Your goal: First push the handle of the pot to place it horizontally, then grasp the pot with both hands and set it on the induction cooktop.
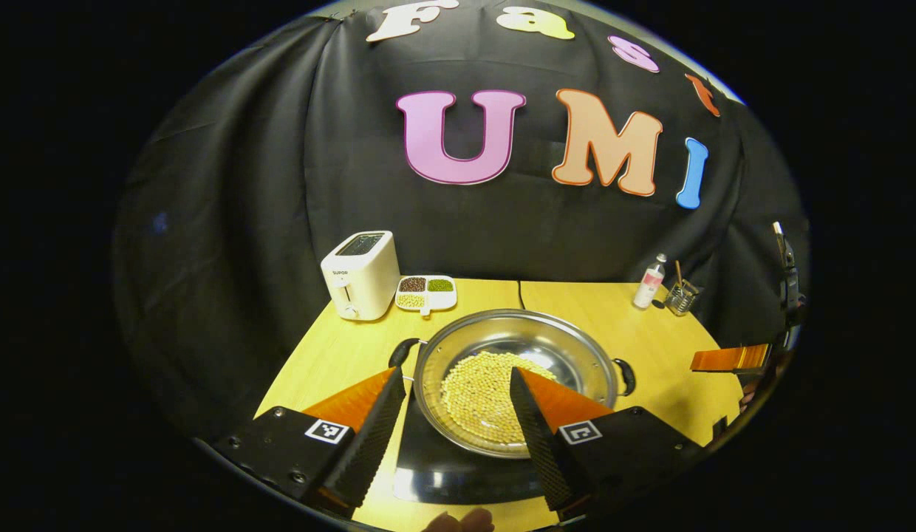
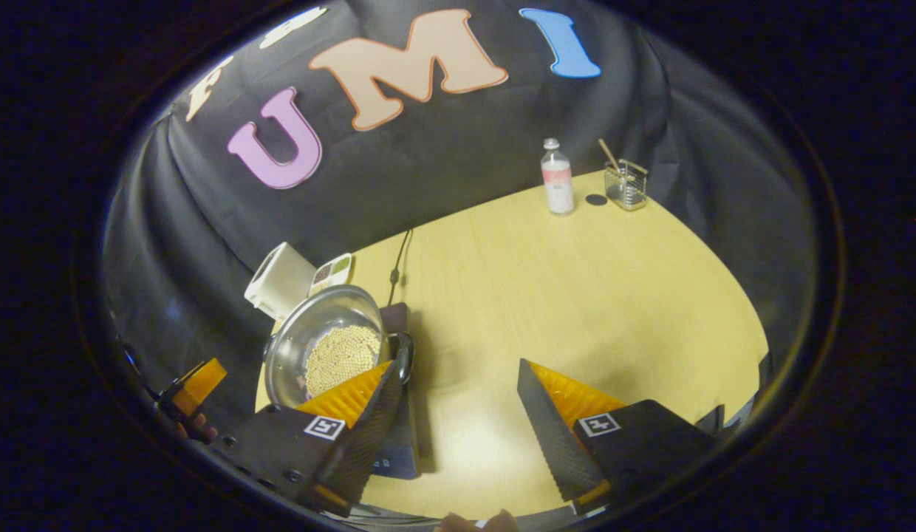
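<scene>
Left gripper (image 1: 458, 391) black housings (screwed), square coded markers, ridged wedge fingers (image 1: 373, 432)

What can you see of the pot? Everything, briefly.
The pot is a wide, shallow, shiny metal pan, lidless and upright, with a dark loop handle on each side. A heap of pale yellow beans covers its bottom. It sits on the black induction cooktop on the yellow table. No finger touches it.

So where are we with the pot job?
Near the end, it seems. The pot of beans already sits on the induction cooktop, handles out to either side. Left gripper and right gripper both have open jaws holding nothing. Little looks left beyond backing away.
</scene>
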The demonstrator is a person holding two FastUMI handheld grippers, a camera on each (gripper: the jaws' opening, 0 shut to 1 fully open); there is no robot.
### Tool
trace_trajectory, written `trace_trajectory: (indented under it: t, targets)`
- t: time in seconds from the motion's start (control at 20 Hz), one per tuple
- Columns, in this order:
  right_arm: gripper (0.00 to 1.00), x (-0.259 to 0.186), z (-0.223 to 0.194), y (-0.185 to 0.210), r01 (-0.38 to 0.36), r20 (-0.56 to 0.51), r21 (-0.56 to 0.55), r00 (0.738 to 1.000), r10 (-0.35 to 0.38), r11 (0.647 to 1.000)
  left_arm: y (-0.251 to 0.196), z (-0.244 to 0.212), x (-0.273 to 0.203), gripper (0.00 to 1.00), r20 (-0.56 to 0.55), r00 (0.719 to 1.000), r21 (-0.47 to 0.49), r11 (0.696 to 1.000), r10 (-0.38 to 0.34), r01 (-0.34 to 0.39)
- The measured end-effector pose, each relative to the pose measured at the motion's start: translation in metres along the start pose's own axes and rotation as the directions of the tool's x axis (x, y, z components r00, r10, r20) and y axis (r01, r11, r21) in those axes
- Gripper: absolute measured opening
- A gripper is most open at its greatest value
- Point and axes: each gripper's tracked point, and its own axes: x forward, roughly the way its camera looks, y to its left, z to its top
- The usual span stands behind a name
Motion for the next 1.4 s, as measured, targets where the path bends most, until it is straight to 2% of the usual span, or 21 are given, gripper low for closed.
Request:
trace_trajectory:
  t: [0.05,0.3,0.45,0.5,0.55,0.6,0.7,0.75,0.85,0.9,0.95,1.0,1.05,1.1,1.15,1.2,1.25,1.4]
  targets:
    - [0.94,-0.012,0.005,-0.012,-0.008,0.024,-0.009,1.0,0.009,1.0,-0.011,0.002,-0.013,0.88,0.013,1.0,-0.018,1.0,0.01,-0.009]
    - [0.93,-0.072,0.039,-0.051,-0.066,0.201,-0.074,0.976,0.079,0.995,-0.064,0.022,-0.088,0.88,0.129,0.989,-0.078,0.995,0.073,-0.064]
    - [0.93,-0.103,0.059,-0.061,-0.09,0.324,-0.119,0.938,0.125,0.989,-0.096,0.04,-0.131,0.87,0.245,0.966,-0.06,0.996,0.08,-0.067]
    - [0.92,-0.116,0.068,-0.061,-0.102,0.365,-0.126,0.92,0.141,0.987,-0.107,0.043,-0.139,0.82,0.259,0.963,-0.039,0.997,0.072,-0.064]
    - [0.93,-0.129,0.079,-0.059,-0.113,0.418,-0.134,0.895,0.159,0.985,-0.116,0.042,-0.146,0.87,0.261,0.963,-0.015,0.998,0.066,-0.064]
    - [0.92,-0.142,0.092,-0.059,-0.11,0.467,-0.142,0.869,0.165,0.984,-0.127,0.046,-0.151,0.87,0.27,0.961,0.01,0.998,0.055,-0.06]
    - [0.92,-0.164,0.109,-0.059,-0.082,0.546,-0.181,0.82,0.169,0.98,-0.149,0.061,-0.16,0.87,0.313,0.95,0.043,0.998,0.022,-0.038]
    - [0.92,-0.175,0.111,-0.058,-0.069,0.565,-0.21,0.805,0.179,0.975,-0.157,0.067,-0.164,0.83,0.329,0.944,0.05,0.998,0.008,-0.026]
    - [0.92,-0.194,0.117,-0.052,-0.041,0.598,-0.251,0.779,0.189,0.967,-0.172,0.08,-0.168,0.91,0.36,0.933,0.042,0.999,-0.022,0.007]
    - [0.92,-0.203,0.123,-0.051,-0.021,0.621,-0.257,0.762,0.182,0.966,-0.175,0.086,-0.172,0.84,0.378,0.925,0.034,0.999,-0.032,0.021]
    - [0.92,-0.213,0.127,-0.049,-0.004,0.643,-0.26,0.745,0.177,0.966,-0.173,0.093,-0.176,0.91,0.4,0.915,0.031,0.999,-0.039,0.029]
    - [0.97,-0.224,0.131,-0.044,0.02,0.664,-0.262,0.73,0.165,0.965,-0.168,0.098,-0.18,0.87,0.421,0.906,0.035,0.999,-0.042,0.029]
    - [0.97,-0.236,0.131,-0.036,0.041,0.675,-0.269,0.72,0.157,0.962,-0.161,0.104,-0.184,0.83,0.43,0.902,0.047,0.999,-0.04,0.022]
    - [0.97,-0.248,0.131,-0.025,0.049,0.684,-0.283,0.711,0.166,0.958,-0.155,0.106,-0.191,0.83,0.445,0.894,0.064,0.998,-0.047,0.02]
    - [0.97,-0.259,0.133,-0.012,0.064,0.703,-0.299,0.689,0.174,0.952,-0.15,0.113,-0.196,0.86,0.475,0.879,0.081,0.997,-0.054,0.018]
    - [0.97,-0.266,0.136,-0.003,0.088,0.721,-0.313,0.67,0.176,0.946,-0.146,0.115,-0.197,0.86,0.482,0.874,0.1,0.995,-0.057,0.009]
    - [0.97,-0.27,0.135,0.002,0.105,0.732,-0.32,0.659,0.175,0.941,-0.142,0.114,-0.199,0.82,0.482,0.873,0.115,0.993,-0.07,0.016]
    - [0.93,-0.284,0.124,0.022,0.106,0.739,-0.302,0.654,0.163,0.947,-0.142,0.103,-0.2,0.82,0.47,0.878,0.099,0.994,-0.093,0.053]
